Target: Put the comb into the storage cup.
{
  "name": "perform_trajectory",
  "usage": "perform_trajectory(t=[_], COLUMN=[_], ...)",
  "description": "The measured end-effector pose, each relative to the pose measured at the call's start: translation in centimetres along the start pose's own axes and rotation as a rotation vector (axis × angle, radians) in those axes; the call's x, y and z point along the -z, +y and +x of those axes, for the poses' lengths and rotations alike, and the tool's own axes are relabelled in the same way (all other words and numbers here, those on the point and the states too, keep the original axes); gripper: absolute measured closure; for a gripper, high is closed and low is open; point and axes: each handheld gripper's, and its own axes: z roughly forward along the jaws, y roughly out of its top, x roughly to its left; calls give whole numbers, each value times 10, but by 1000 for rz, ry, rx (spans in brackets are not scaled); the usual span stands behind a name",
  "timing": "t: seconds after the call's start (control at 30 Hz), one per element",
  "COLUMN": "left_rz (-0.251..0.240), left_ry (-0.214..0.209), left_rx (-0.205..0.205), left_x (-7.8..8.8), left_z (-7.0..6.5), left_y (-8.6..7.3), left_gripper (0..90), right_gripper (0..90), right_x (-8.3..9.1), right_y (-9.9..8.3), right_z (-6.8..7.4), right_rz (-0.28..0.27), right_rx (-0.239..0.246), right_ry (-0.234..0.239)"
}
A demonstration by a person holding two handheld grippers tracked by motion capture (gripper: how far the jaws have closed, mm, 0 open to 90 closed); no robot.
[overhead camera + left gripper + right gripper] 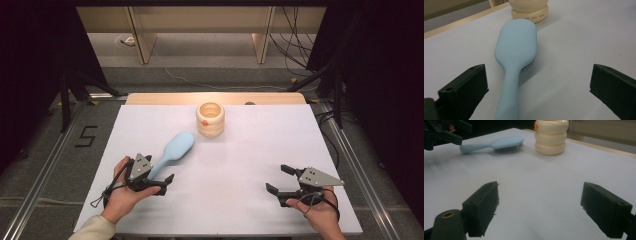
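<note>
Even, bright light falls on the white table (235,200) — dim, dark surroundings left and right; soft shadows, and near jaws slightly blurred.

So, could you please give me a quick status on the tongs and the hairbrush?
Left tongs open, astride the handle of the blue hairbrush, no grip. Right tongs open, holding nothing. Brush lies bristles down; cream holder stands beyond it, apart.

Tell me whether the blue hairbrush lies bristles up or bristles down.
Bristles down. The hairbrush shows its smooth back upward, and in the right gripper view its bristles meet the table.
</note>
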Motion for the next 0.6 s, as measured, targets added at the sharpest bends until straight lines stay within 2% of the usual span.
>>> perform_trajectory(t=[0.43, 0.6], left_rz=[-8, -10], left_ry=[20, 58], left_rx=[13, 41], left_x=[1, 2], left_z=[2, 7], left_y=[0, 1], left_gripper=[24, 174], right_gripper=[160, 160], right_x=[0, 0], right_y=[0, -1], right_z=[0, -1], right_rz=[-4, 0], right_rx=[-3, -10], right_ry=[-2, 2])
